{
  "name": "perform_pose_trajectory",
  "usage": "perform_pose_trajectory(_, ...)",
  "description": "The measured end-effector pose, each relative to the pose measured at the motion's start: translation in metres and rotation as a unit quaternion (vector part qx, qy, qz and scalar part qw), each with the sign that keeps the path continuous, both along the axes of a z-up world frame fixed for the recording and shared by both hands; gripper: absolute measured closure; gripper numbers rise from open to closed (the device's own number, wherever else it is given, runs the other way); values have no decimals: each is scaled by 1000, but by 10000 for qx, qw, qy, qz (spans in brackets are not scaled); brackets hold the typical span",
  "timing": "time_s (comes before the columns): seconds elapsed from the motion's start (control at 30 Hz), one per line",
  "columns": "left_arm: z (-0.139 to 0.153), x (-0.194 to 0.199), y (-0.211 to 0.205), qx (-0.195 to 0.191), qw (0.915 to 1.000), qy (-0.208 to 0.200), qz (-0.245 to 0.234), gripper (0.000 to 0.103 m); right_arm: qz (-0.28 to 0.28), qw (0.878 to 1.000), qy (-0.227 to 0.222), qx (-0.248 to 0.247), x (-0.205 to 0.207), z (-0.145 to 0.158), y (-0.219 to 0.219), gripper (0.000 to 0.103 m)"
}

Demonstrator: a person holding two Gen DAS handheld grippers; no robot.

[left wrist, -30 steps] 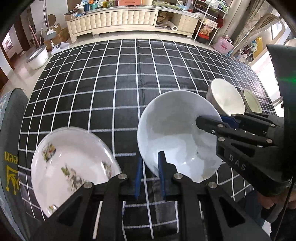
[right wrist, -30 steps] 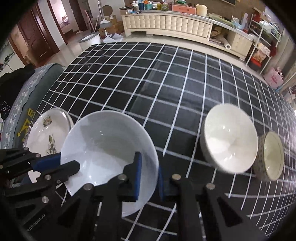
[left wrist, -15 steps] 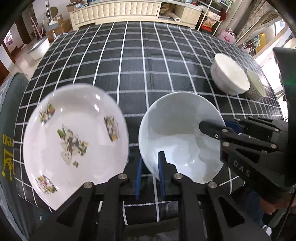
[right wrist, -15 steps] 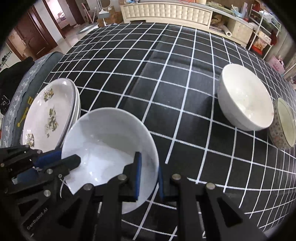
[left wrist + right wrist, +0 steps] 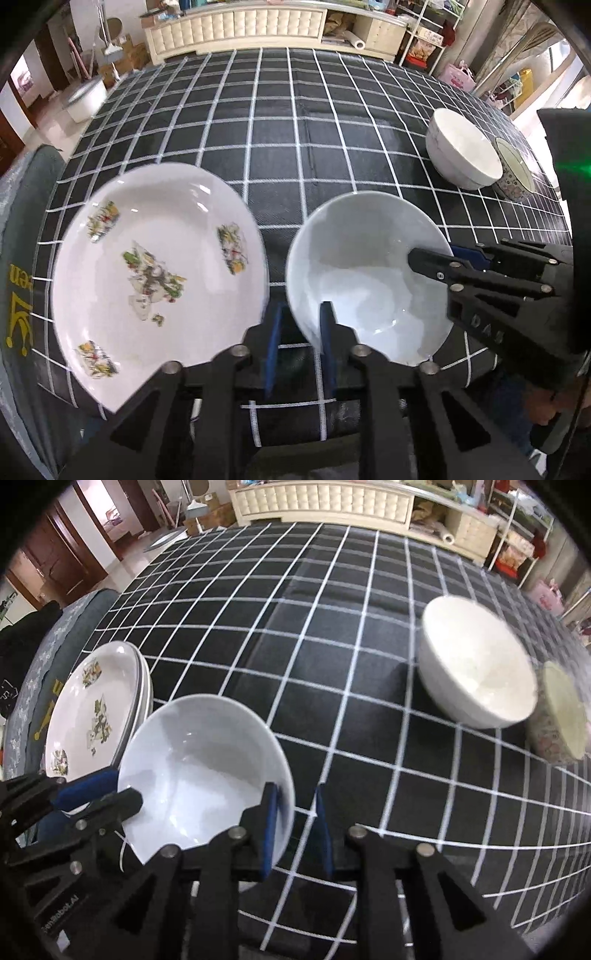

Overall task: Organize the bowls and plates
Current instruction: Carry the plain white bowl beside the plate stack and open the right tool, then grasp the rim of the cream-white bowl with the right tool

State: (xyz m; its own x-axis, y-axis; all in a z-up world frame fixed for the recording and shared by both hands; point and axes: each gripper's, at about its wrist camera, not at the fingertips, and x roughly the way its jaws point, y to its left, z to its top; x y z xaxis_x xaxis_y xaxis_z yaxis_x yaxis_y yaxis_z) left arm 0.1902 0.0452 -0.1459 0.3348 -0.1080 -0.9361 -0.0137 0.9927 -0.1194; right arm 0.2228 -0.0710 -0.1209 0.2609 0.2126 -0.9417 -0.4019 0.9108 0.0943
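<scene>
Meanwhile, at the far left, the flowered plates (image 5: 92, 716) sit stacked near the desk (image 5: 295, 155) edge, just beside the wide white bowl (image 5: 365, 273). That bowl rests on the checked cloth with a gripper on either side of its rim. The left gripper (image 5: 298, 345) straddles the near rim, its jaws opening, blue pads no longer pinching. The right gripper (image 5: 294, 829) straddles the opposite rim and is likewise opening, its inner pad inside the bowl and its outer pad outside, both seemingly clear of the wall.

The risks, as I judge them: a pad lifted away at a slant could catch the rim and tip or drag the bowl into the plate stack, chipping both. The plates overhang close to the desk edge, so a knock might send them off. Further right, the deep white bowl (image 5: 476, 672) and the patterned small bowl (image 5: 561, 716) touch each other, so nudging one would shift the other.

Readable writing: "DAS" on the right gripper's finger in the left view; lettering ending "obot.AI" on the left gripper in the right view; yellow letters on the chair at left, unclear.
</scene>
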Motion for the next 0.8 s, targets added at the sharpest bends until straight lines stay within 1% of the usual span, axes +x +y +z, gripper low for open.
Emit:
perform_pose_trajectory(0.03,3,-1,1,-24,10000,-14,-13,81,-27,10000,-87,-12,-2,5,-1,74)
perform_pose_trajectory(0.1,9,-4,0,-31,10000,-59,-54,74,-63,9998,-192,-8,-5,12,-3,69)
perform_pose_trajectory(0.17,16,-7,-1,29,9998,-181,-73,69,-153,9995,-274,69,-6,22,-10,60)
perform_pose_trajectory(0.23,24,-8,-1,122,9995,-291,-69,68,-238,9990,-376,106,-5,31,-17,54)
perform_pose_trajectory(0.27,27,-8,-2,109,9994,-327,-74,68,-263,9987,-415,131,-5,34,-20,50)
perform_pose_trajectory(0.37,40,-7,-1,64,9989,-453,-37,68,-344,9975,-550,263,-4,46,-33,42)
perform_pose_trajectory(0.43,49,-5,-3,49,9984,-556,-37,67,-389,9966,-644,348,-2,55,-41,39)
perform_pose_trajectory(0.47,53,-4,-4,34,9982,-602,-49,64,-411,9962,-685,357,-1,58,-45,37)
perform_pose_trajectory(0.53,62,-1,-9,-2,9975,-704,-111,62,-420,9958,-749,324,3,64,-51,34)
perform_pose_trajectory(0.57,68,2,-13,-2,9970,-751,-162,62,-404,9958,-764,314,5,66,-53,34)
perform_pose_trajectory(0.67,83,10,-26,18,9954,-913,-308,53,-420,9953,-825,280,10,72,-62,33)
perform_pose_trajectory(0.8,95,25,-44,-32,9937,-1022,-456,52,-549,9941,-853,376,21,78,-83,33)
